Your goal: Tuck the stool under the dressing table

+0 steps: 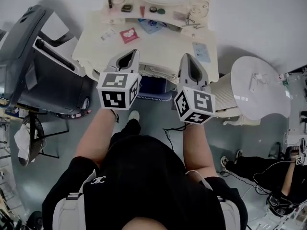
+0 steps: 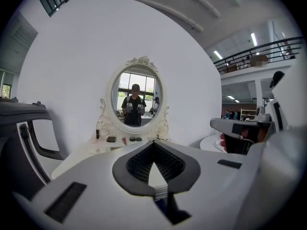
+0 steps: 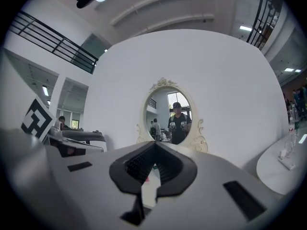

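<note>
- Both grippers empty. left gripper (image 1: 128, 57) has its jaws pressed together with nothing between them, same for right gripper (image 1: 191, 60).
- Both are held up roughly level, side by side, pointing at the dressing table (image 1: 158, 47). They are above its front edge, touching nothing.
- stool (image 1: 152, 86): I read the blue patch under the table's front edge, between the two grippers, as its seat. It looks already tucked in, so the task is likely done. The legs are hidden, so I can't confirm how deep it sits.
- Risk: the jaw tips are near the tabletop clutter, a red card (image 1: 128, 34) and the small cosmetics by the mirror (image 2: 135, 99). A forward swing would sweep them off.
- Risk: if the stool needs another shove, it would be blind from this height. It could jam a hidden leg against the table's leg or scuff the front trim.
- Risk: a loose cable (image 1: 168, 133) lies on the floor (image 1: 249, 138) right by the person's feet. Stepping back could snag it.
- Risk: a second person (image 1: 283, 176) sits low on the right with more cables. Backing that way gets crowded.
- Surface: cream tabletop, smooth, partly bare in the middle. The floor is plain grey and hard-looking.
- Room: large hall with a white curved backdrop wall (image 2: 72, 56) behind the mirror, a balcony rail and strip lights overhead. A round white table (image 1: 261, 83) is to the right and a big dark grey machine (image 1: 38, 61) to the left.
</note>
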Demonstrator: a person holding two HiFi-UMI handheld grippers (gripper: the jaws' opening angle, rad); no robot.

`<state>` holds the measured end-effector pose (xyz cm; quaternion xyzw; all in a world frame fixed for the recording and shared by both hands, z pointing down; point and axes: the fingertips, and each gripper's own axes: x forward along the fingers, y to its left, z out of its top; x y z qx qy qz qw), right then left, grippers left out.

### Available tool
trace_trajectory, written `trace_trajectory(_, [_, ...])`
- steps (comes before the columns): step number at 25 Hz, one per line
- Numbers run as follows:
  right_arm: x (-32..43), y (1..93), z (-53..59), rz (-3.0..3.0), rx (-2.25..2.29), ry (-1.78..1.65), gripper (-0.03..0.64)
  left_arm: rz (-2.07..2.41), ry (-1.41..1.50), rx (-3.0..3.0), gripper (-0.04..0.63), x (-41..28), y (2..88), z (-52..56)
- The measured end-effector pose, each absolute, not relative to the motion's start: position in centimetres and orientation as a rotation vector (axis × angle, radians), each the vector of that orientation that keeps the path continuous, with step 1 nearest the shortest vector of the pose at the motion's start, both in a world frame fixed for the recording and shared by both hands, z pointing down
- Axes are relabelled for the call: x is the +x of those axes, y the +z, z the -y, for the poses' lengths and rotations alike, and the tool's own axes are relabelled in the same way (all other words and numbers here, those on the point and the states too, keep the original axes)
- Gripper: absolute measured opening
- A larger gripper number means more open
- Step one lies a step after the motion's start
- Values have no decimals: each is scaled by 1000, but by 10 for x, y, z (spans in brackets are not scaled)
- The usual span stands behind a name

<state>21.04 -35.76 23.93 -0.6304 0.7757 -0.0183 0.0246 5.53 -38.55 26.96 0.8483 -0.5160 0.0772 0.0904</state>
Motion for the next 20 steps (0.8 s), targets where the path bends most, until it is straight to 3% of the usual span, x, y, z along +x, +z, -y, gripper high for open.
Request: trace_trajectory(20, [194, 241, 315, -2437, -1898, -33, 8, 1606, 234, 2521, 5, 47, 255, 331])
